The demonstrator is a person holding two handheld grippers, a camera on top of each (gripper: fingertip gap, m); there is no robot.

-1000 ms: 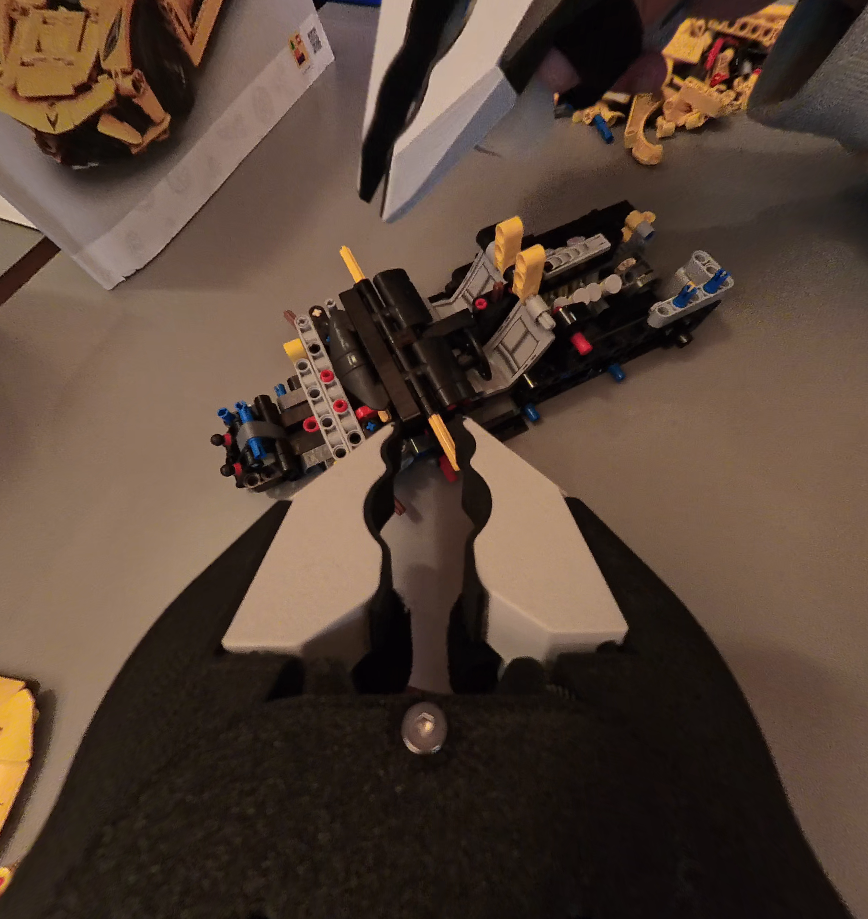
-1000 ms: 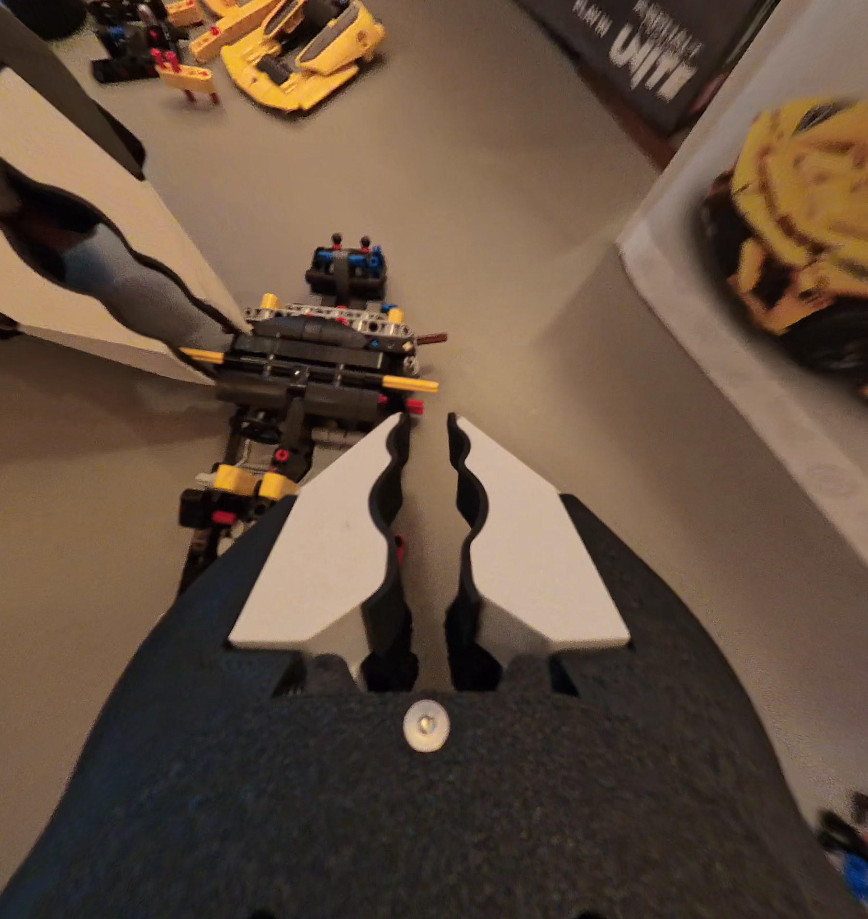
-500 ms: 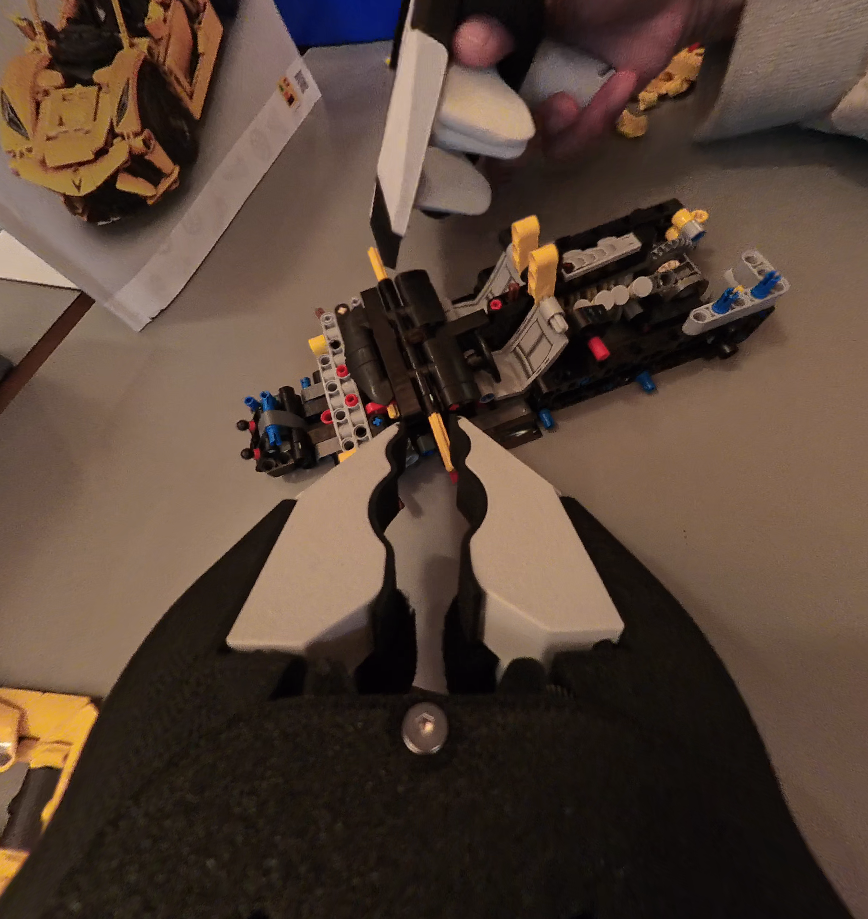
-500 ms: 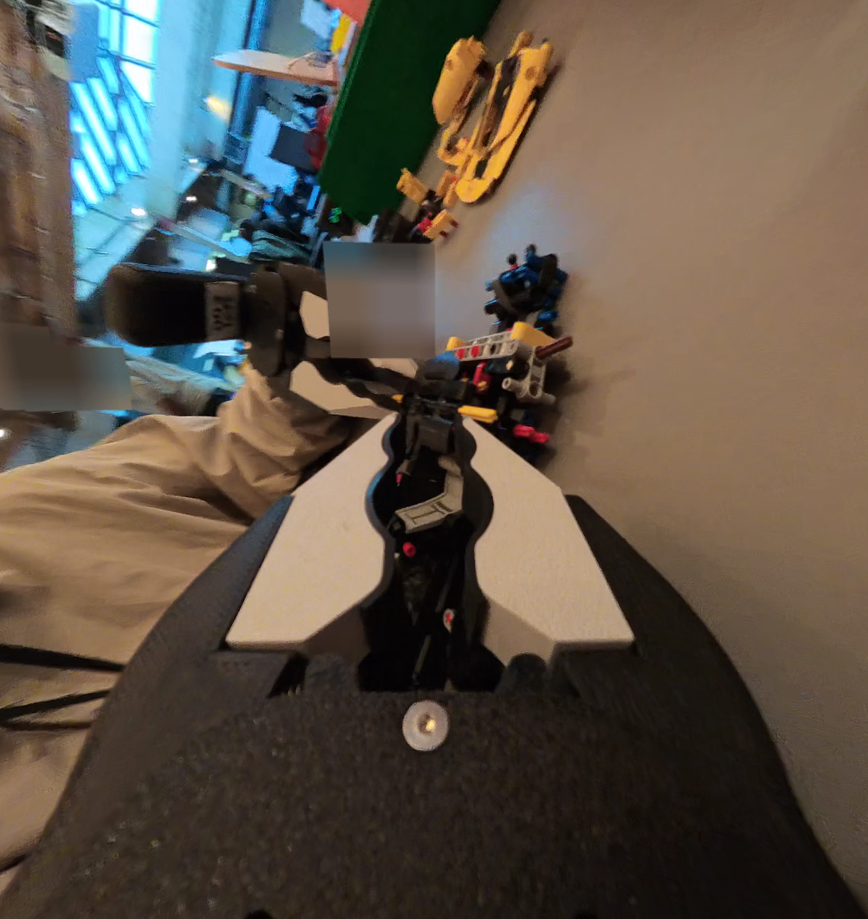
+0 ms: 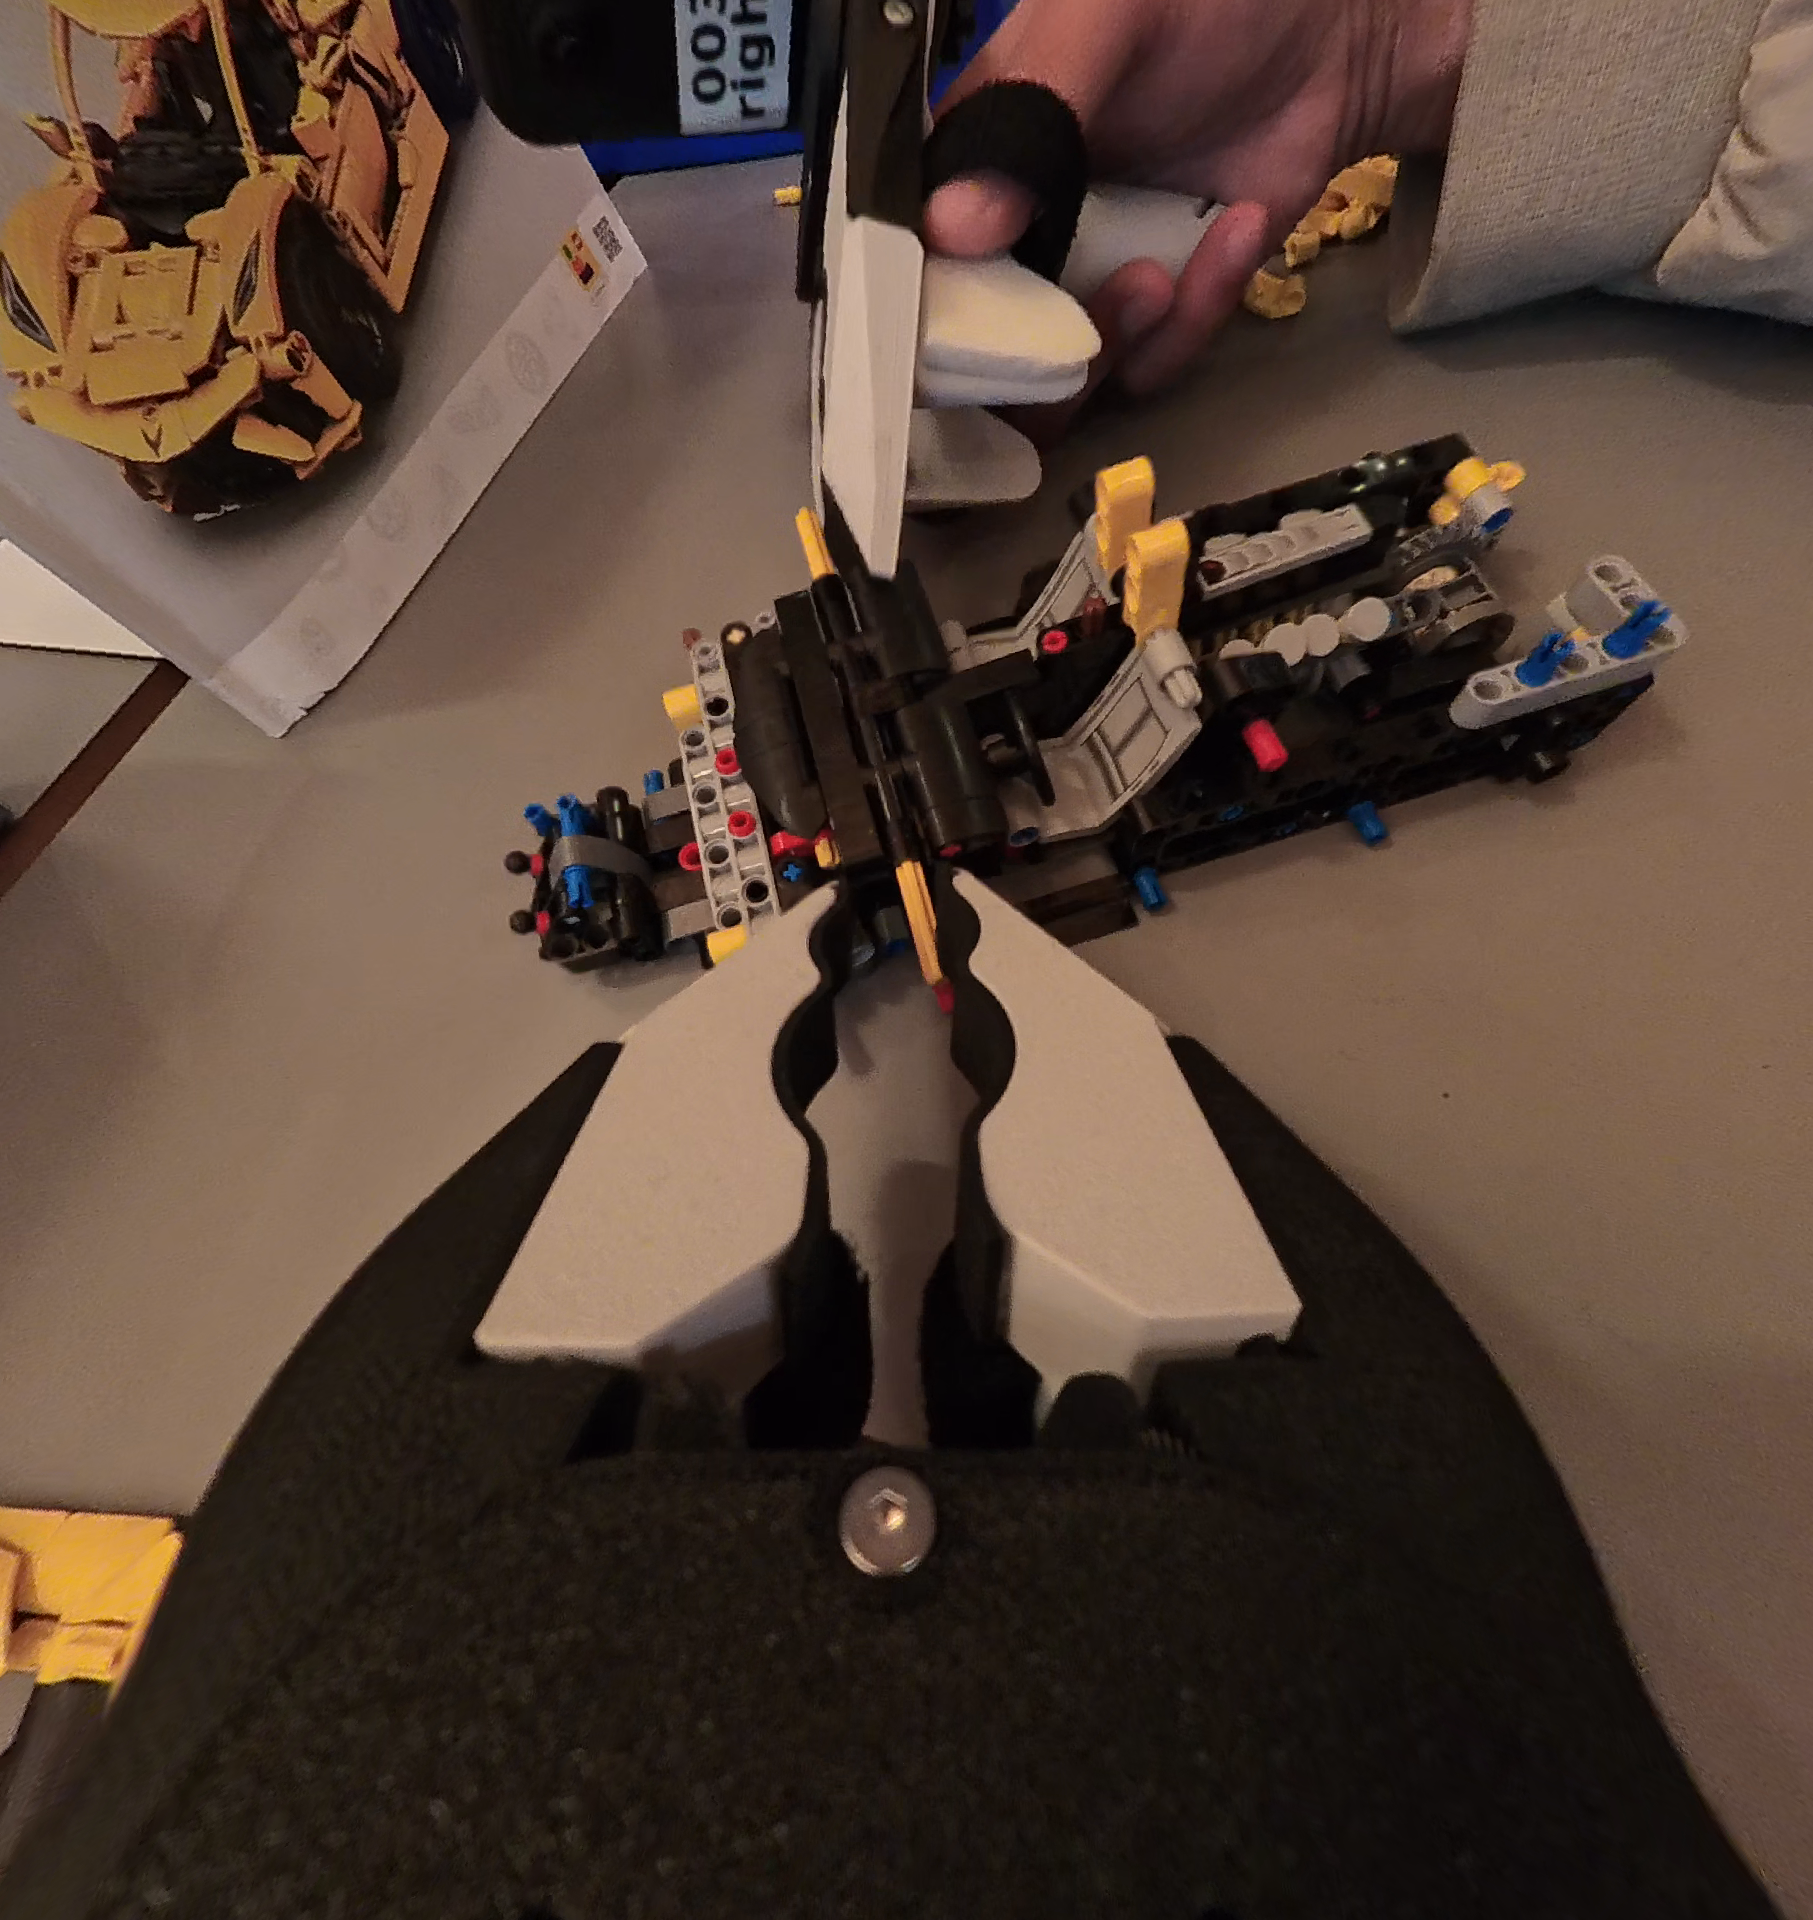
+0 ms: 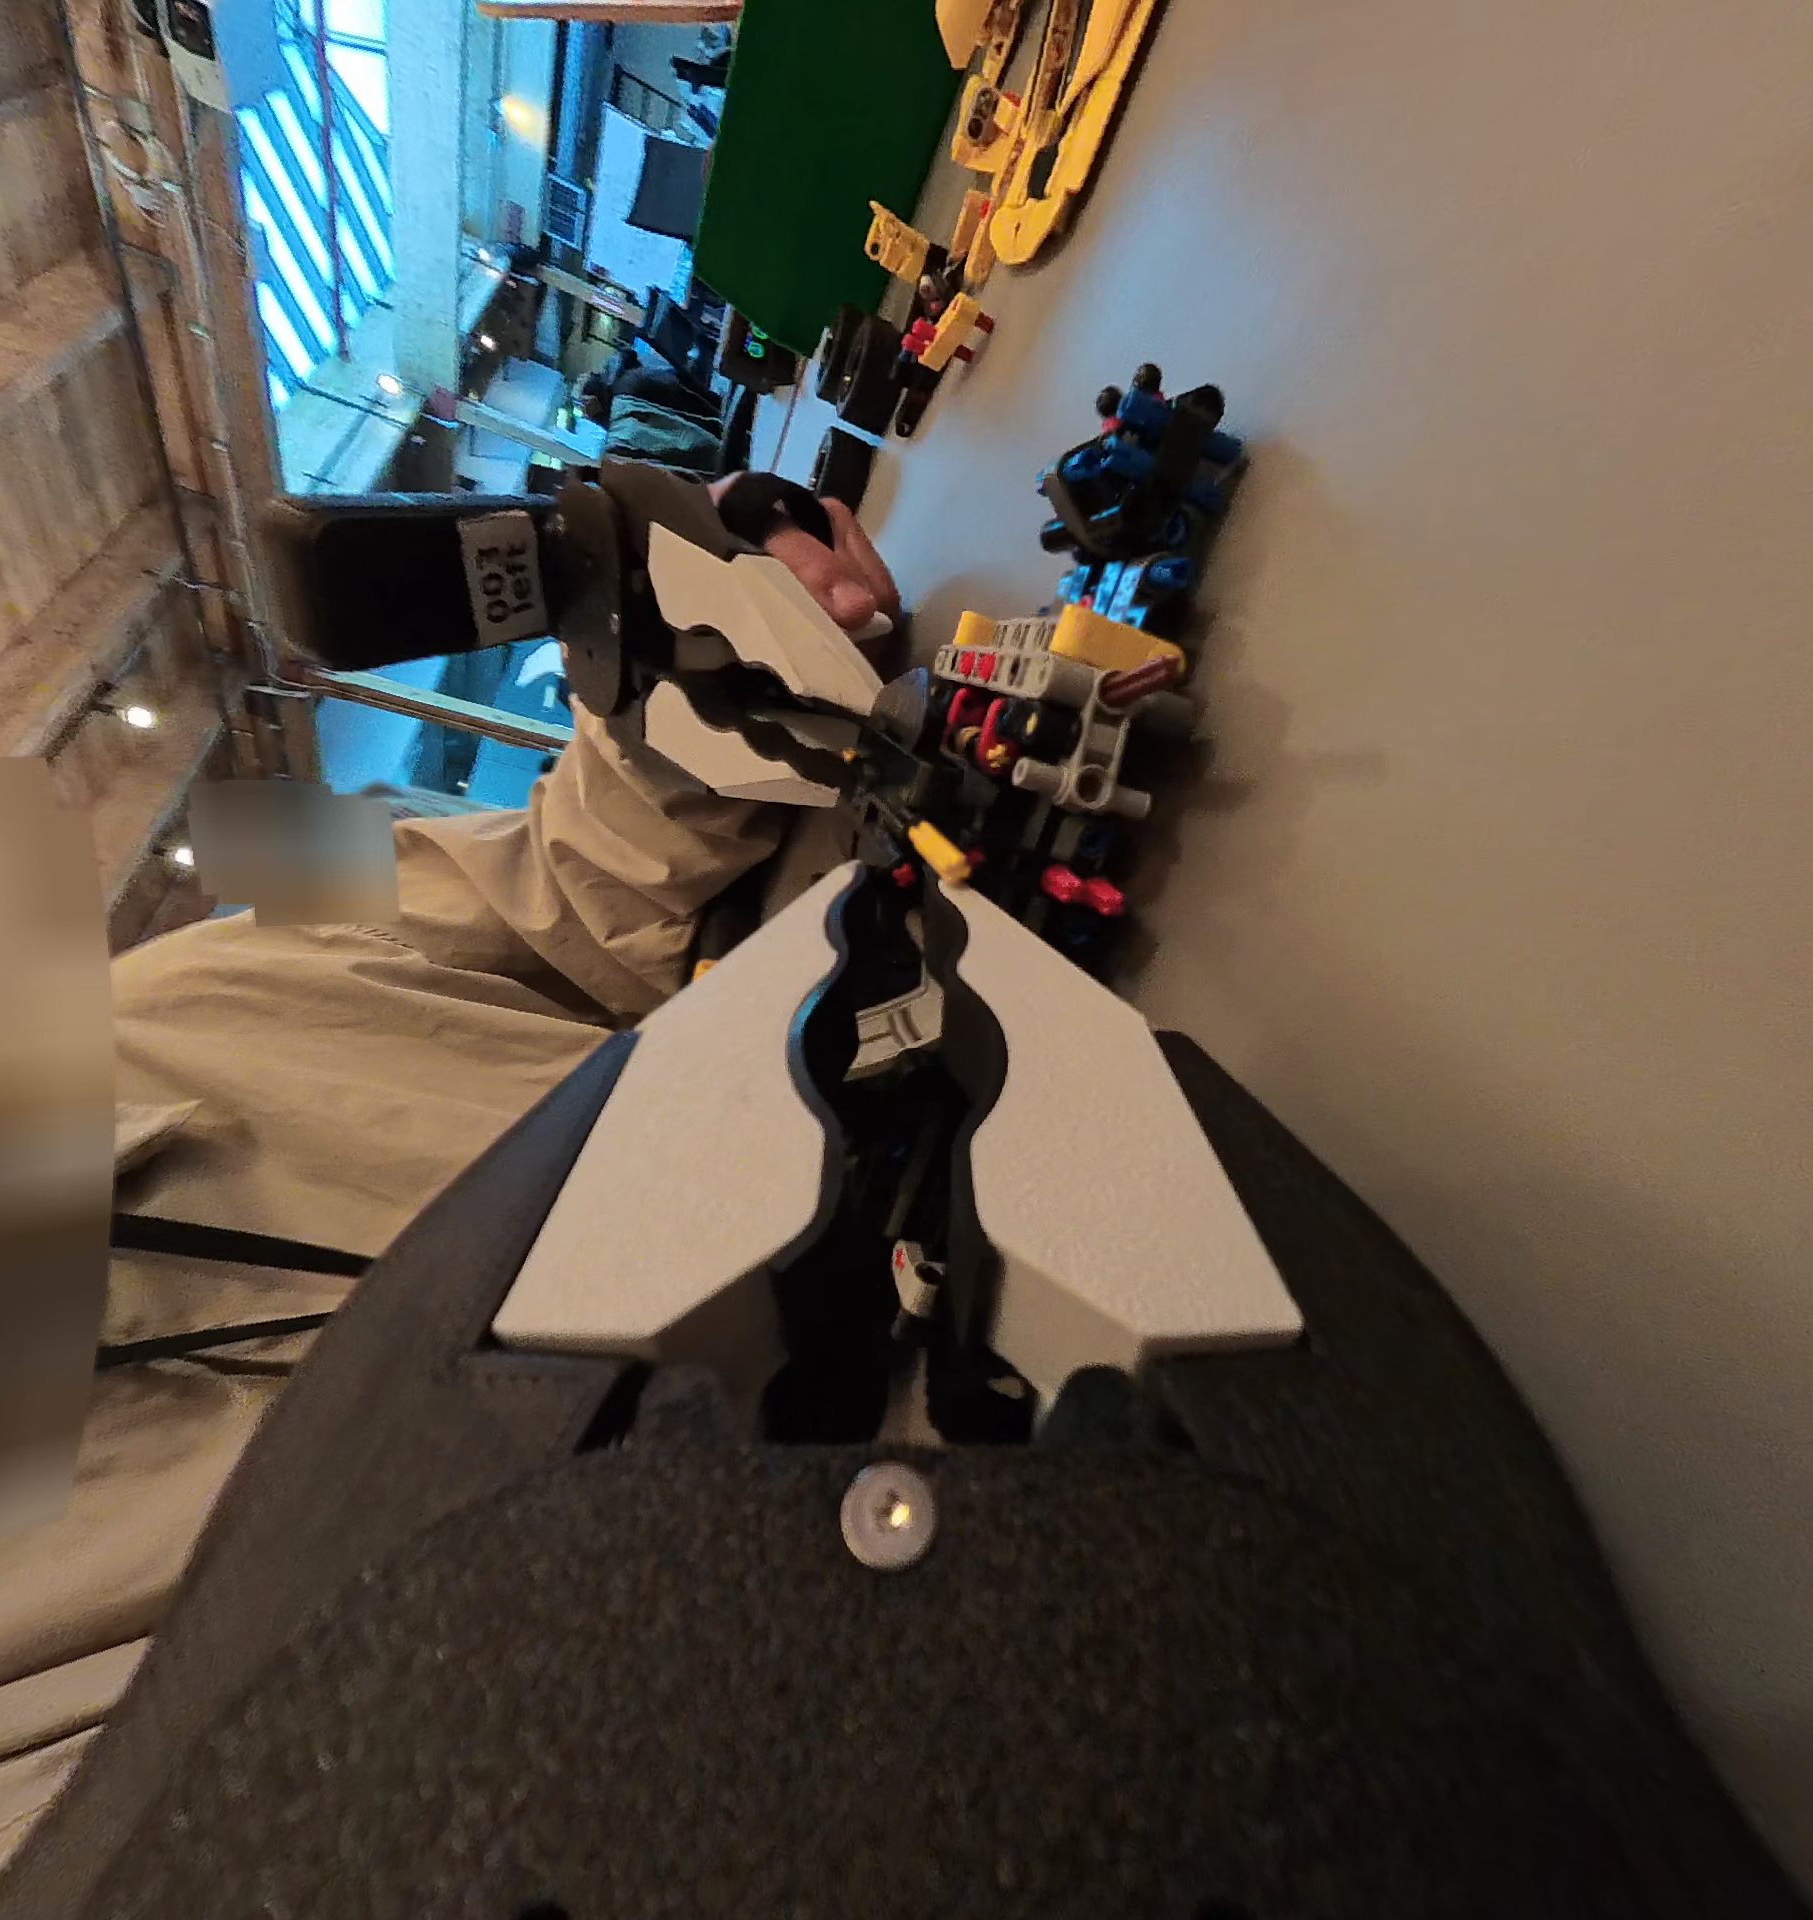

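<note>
Ok, snapshot. The half-built brick chassis (image 5: 1089, 717) (black and grey, with red, blue and yellow pins) lies flat on the grey table (image 5: 1401, 1143) at frame centre.

The left gripper (image 5: 897, 914) comes in from below. Its fingers are a narrow gap apart, and the tip of the yellow axle (image 5: 917, 914) sits between them against the right-hand finger, not visibly pinched.

The right gripper (image 6: 897, 894) drops in from top centre of the left wrist view, edge-on, with its tip on the black cross-assembly. Chassis parts sit in its gap; I cannot tell whether it is clamped.

A hand (image 5: 1245, 135) holds it at upper right.

Writing: the white label (image 5: 730, 62) on the right gripper's body and the set box (image 5: 258, 416) at upper left both carry print.
</note>
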